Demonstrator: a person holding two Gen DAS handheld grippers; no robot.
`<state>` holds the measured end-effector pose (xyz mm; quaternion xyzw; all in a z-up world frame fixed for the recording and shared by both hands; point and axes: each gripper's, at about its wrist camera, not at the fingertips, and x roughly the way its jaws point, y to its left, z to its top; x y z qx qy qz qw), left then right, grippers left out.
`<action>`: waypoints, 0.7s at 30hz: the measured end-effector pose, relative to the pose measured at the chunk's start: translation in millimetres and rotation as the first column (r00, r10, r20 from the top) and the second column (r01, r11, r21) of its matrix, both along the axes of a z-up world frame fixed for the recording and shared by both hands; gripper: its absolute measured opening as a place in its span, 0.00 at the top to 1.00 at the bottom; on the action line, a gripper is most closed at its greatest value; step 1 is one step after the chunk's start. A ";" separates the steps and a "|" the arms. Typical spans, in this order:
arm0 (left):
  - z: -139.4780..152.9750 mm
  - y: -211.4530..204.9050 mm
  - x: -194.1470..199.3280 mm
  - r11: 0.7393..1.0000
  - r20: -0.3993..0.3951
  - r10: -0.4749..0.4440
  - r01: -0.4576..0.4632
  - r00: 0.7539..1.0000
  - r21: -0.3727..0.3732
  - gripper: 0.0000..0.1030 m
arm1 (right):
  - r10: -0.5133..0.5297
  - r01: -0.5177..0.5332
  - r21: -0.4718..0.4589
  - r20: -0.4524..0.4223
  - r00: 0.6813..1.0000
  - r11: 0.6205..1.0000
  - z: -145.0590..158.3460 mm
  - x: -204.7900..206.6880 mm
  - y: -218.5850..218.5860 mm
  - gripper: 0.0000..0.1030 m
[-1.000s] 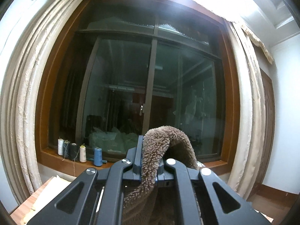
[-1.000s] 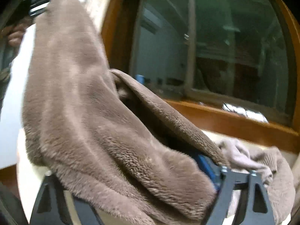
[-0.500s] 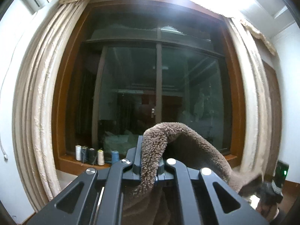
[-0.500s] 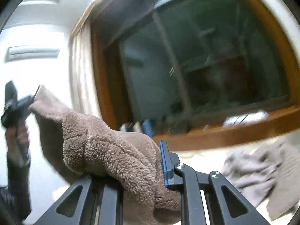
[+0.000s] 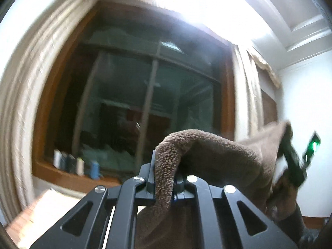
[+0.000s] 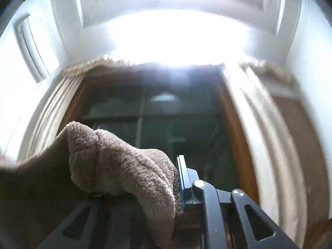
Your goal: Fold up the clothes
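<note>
Both grippers have swung upward toward the ceiling since a second ago. The left gripper [image 5: 164,178] and right gripper [image 6: 176,184] each pinch the brown fleece garment [image 5: 217,155], stretched aloft between them; folding remains.

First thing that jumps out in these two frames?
The brown fleece garment: it is clamped in the left gripper and runs right to the other gripper, held in a hand. In the right wrist view the same fleece bulges over the right gripper. Behind it are a dark, wood-framed window, thread spools on its sill and ceiling glare.
</note>
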<state>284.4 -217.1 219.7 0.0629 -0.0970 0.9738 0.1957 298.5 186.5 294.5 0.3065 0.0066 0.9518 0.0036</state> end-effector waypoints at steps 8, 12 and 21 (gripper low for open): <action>-100.9 48.8 -41.4 0.970 0.250 -0.237 0.244 0.939 0.000 0.51 | -0.146 0.144 0.100 0.004 0.989 0.984 -5.1 26.4 -53.0 0.82; -150.0 74.7 -58.2 0.939 0.368 -0.326 0.343 0.871 0.021 0.27 | -0.172 0.171 0.099 -0.004 0.985 0.980 -3.6 33.0 -62.4 0.82; -173.4 108.2 -80.6 0.920 0.421 -0.349 0.391 0.837 -0.015 0.25 | -0.186 0.189 0.145 -0.033 0.982 0.971 -2.1 38.1 -67.3 0.82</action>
